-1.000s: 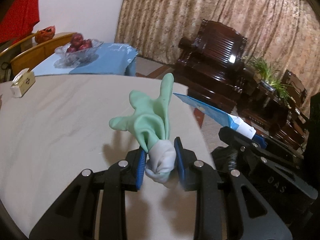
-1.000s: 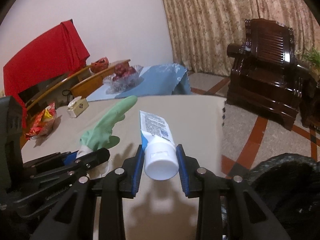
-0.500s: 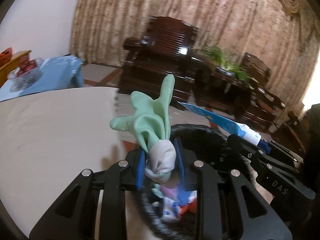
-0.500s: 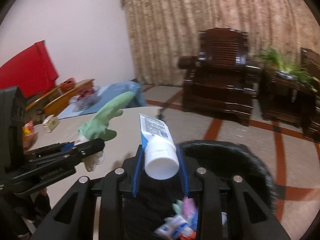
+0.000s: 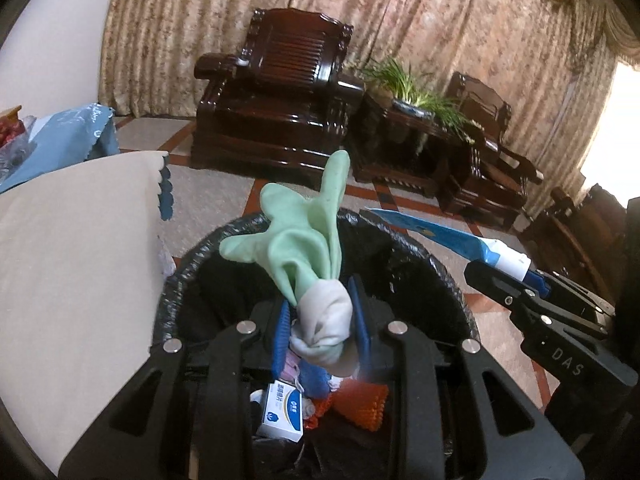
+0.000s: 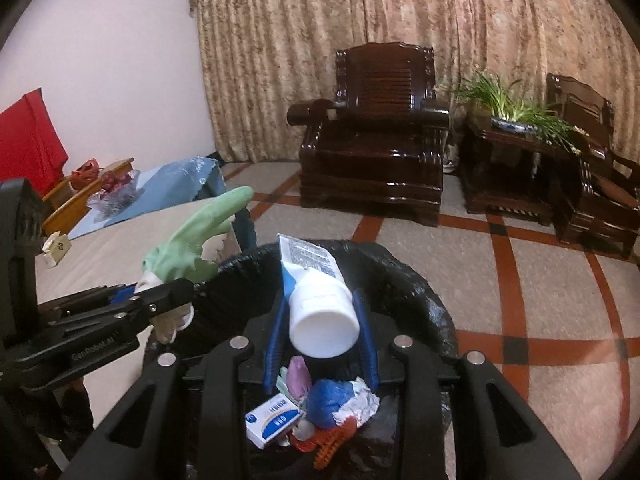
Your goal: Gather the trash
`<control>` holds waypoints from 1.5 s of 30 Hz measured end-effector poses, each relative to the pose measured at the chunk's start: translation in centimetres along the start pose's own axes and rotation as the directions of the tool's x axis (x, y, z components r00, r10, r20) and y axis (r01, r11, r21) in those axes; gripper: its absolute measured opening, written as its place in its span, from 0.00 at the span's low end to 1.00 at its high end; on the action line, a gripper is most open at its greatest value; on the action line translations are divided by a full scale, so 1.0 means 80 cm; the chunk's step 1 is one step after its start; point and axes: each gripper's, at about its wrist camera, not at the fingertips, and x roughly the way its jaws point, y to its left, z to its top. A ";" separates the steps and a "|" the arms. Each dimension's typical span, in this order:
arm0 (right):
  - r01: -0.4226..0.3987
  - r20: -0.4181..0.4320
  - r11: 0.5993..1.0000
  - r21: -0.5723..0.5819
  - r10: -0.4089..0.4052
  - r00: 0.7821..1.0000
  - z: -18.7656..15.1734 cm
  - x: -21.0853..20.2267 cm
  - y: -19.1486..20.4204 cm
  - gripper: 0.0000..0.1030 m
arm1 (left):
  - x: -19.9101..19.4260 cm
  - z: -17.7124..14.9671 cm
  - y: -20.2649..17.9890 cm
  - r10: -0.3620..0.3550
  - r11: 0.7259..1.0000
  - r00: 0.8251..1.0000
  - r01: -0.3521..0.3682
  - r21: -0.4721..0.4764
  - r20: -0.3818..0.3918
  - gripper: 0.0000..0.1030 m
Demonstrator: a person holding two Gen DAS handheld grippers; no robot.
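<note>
Both grippers, earlier over the table, now hover over one black-lined trash bin (image 5: 420, 256): left gripper (image 5: 320, 320) clamps one green rubber glove (image 5: 304, 240), right gripper (image 6: 322, 320) clamps one toothpaste tube (image 6: 316, 284).

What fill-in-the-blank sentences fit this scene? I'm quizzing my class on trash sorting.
1. The left gripper is shut on a green ____.
2. The right gripper holds a tube with a ____ cap.
3. Both grippers are above a bin lined with a ____ bag.
4. Inside the bin lies a small blue and white ____.

Missing words: glove; white; black; box
</note>
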 end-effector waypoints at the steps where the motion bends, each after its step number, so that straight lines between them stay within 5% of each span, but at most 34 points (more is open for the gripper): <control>1: 0.003 -0.004 1.000 -0.001 -0.003 1.000 -0.002 0.002 -0.001 0.31 | 0.005 -0.002 -0.002 -0.001 1.000 1.000 0.001 0.006 -0.008 0.26; 3: 0.008 -0.014 1.000 -0.003 -0.008 1.000 -0.006 0.007 -0.005 0.31 | 0.009 -0.005 -0.001 -0.012 1.000 1.000 0.012 0.010 -0.018 0.28; 6: 0.021 -0.032 1.000 -0.013 -0.022 0.999 -0.009 0.016 -0.004 0.37 | 0.011 -0.007 0.002 -0.027 1.000 0.999 0.027 0.006 -0.030 0.48; 7: 0.032 -0.030 0.999 -0.016 -0.032 0.999 -0.011 0.017 -0.004 0.52 | 0.011 -0.006 0.004 -0.037 0.999 0.999 0.037 0.004 -0.029 0.56; 11: 0.050 -0.016 0.999 -0.019 -0.050 0.999 -0.013 0.012 -0.007 0.80 | -0.001 -0.005 0.008 -0.029 0.999 1.000 0.029 0.015 -0.008 0.68; 15: 0.037 -0.007 0.999 -0.019 -0.037 0.999 -0.010 0.006 -0.005 0.94 | -0.024 -0.002 0.014 -0.005 1.000 1.000 0.004 0.024 0.024 0.86; 35: -0.114 -0.017 0.992 -0.051 0.113 0.993 0.009 -0.064 0.061 0.94 | -0.175 -0.010 0.039 0.229 0.972 0.966 -0.221 -0.082 0.116 0.92; 45: -0.126 -0.041 0.990 -0.069 0.124 0.991 -0.003 -0.082 0.080 0.94 | -0.215 -0.031 0.039 0.263 0.963 0.957 -0.253 -0.092 0.123 0.92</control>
